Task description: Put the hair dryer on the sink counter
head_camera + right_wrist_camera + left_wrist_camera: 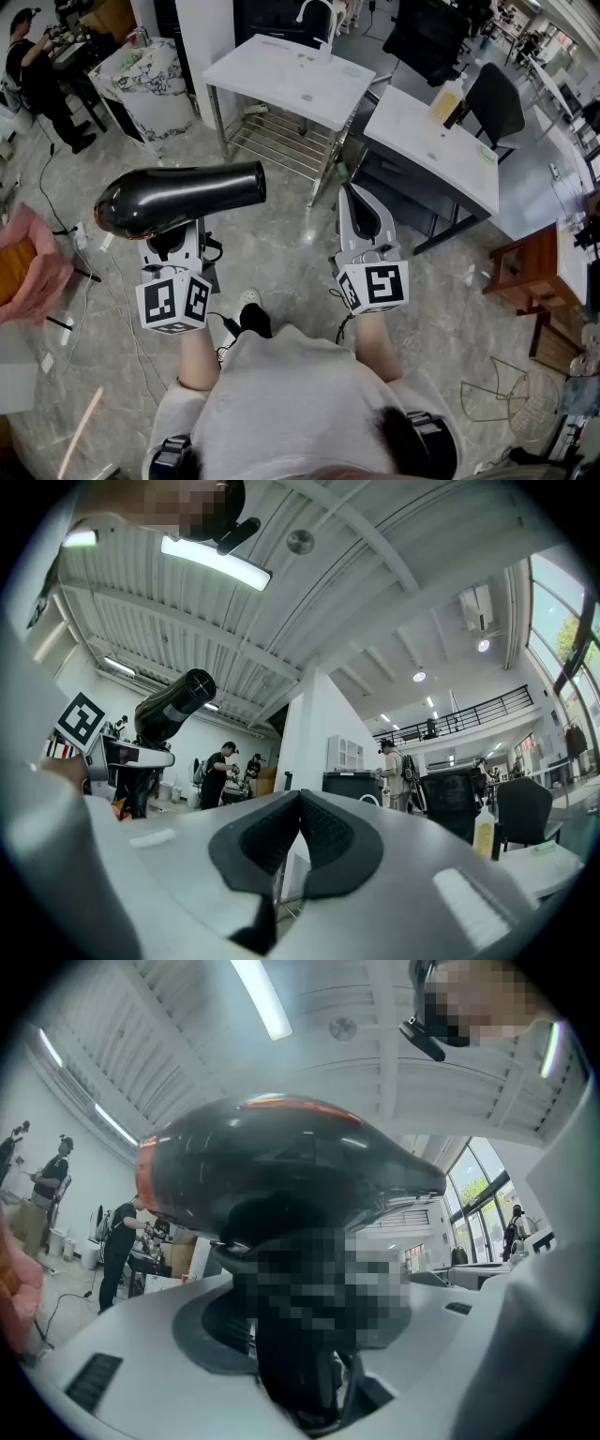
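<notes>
A black hair dryer (178, 197) is held up in front of me, barrel level and pointing right. My left gripper (173, 242) is shut on its handle from below; in the left gripper view the dryer's body (281, 1171) fills the middle and the handle runs down between the jaws of the left gripper (300, 1344). My right gripper (361, 202) is shut with nothing in it, its pads meeting (298, 803). The right gripper view shows the dryer (173, 705) off to its left. The white sink counter (281, 80) with a faucet (316, 13) stands ahead across the floor.
A wire shelf (281, 141) sits under the counter. A second white table (441, 150) with a bottle (445, 101) and a black chair (494, 101) stand to the right. A wooden stand (530, 267) is at far right, a pink item (28, 272) at left, cables on the floor.
</notes>
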